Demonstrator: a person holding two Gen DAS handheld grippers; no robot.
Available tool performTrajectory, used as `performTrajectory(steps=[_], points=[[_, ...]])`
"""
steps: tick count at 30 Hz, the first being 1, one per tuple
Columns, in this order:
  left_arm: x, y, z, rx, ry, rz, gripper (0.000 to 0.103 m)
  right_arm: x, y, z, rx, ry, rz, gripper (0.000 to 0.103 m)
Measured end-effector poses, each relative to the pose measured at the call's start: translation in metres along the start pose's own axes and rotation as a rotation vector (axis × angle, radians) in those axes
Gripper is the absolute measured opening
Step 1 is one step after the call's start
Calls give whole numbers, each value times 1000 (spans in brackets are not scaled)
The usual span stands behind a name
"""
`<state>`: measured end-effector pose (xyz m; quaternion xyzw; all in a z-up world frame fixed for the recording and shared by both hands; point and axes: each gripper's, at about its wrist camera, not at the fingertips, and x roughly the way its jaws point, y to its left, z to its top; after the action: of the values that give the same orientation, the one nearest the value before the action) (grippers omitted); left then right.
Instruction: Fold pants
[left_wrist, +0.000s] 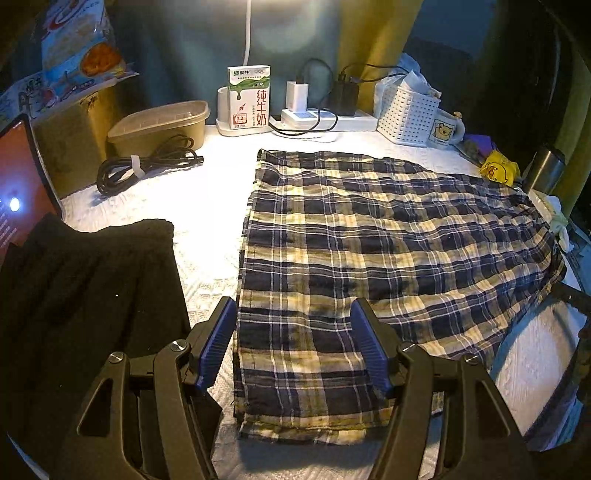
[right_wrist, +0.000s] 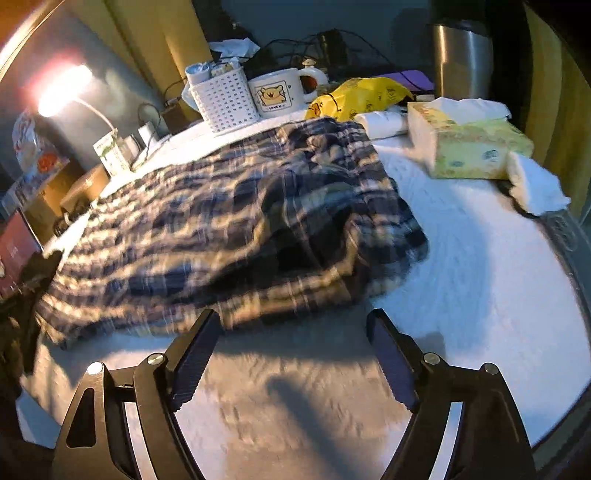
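We hold the left gripper (left_wrist: 291, 332) with its fingers spread wide and nothing between them, low over the near hem of the plaid pants (left_wrist: 369, 251), which lie flat on the white cloth-covered table (left_wrist: 207, 221) and stretch away ahead and to the right of the tool. Their straight left edge runs forward just inside our left finger; beyond it a bare strip of cloth separates the pants from a black garment (left_wrist: 85, 288) to our left. Further ahead sit a coiled cable (left_wrist: 144, 166), a milk carton (left_wrist: 249, 98) and a white basket (left_wrist: 408, 112). Our right gripper (right_wrist: 293, 328) is likewise spread and empty, just short of the rumpled near edge of the pants (right_wrist: 236, 221), though that view is blurred. Open cloth lies to its right, up to a tissue box (right_wrist: 469, 147).
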<state>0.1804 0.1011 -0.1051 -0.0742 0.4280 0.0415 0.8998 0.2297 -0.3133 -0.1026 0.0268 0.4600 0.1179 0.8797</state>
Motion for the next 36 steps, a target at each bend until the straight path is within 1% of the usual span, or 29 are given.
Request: performTrajectory(steps=[4, 6, 9, 11, 12, 13, 14, 16, 17, 19, 20, 23, 27, 31, 34, 36], points=[[4, 2, 2, -13, 10, 15, 64, 9, -9, 16, 88, -22, 76, 87], [5, 2, 3, -20, 13, 25, 64, 14, -14, 25, 143, -47, 115, 88], [8, 2, 5, -20, 15, 45, 64, 23, -25, 34, 221, -114, 188, 88], [9, -1, 6, -11, 14, 59, 64, 29, -32, 41, 282, -128, 227, 87], [9, -3, 7, -5, 12, 62, 64, 31, -33, 45, 295, -129, 228, 79], [9, -4, 8, -1, 9, 62, 64, 35, -33, 48, 301, -124, 212, 62], [9, -6, 9, 4, 7, 63, 64, 39, -33, 51, 307, -113, 194, 55], [9, -8, 11, 10, 5, 65, 64, 45, -35, 54, 324, -100, 219, 30], [9, -9, 12, 13, 3, 65, 64, 47, -35, 55, 324, -88, 225, 26], [9, -10, 15, 17, -2, 61, 64, 46, -35, 56, 318, -94, 226, 15], [8, -11, 15, 20, -5, 60, 64, 43, -35, 57, 304, -101, 225, 15], [8, -11, 18, 31, -12, 51, 64, 29, -37, 60, 262, -131, 181, 13], [7, -12, 19, 37, -19, 36, 64, 5, -50, 68, 245, -181, 109, 13], [7, -13, 17, 35, -24, 19, 64, -14, -58, 73, 233, -215, 55, 13], [8, -11, 17, 26, -28, 1, 64, -26, -55, 77, 212, -229, 39, 13], [7, -10, 16, 20, -37, -15, 64, -34, -43, 82, 174, -248, 18, 13]])
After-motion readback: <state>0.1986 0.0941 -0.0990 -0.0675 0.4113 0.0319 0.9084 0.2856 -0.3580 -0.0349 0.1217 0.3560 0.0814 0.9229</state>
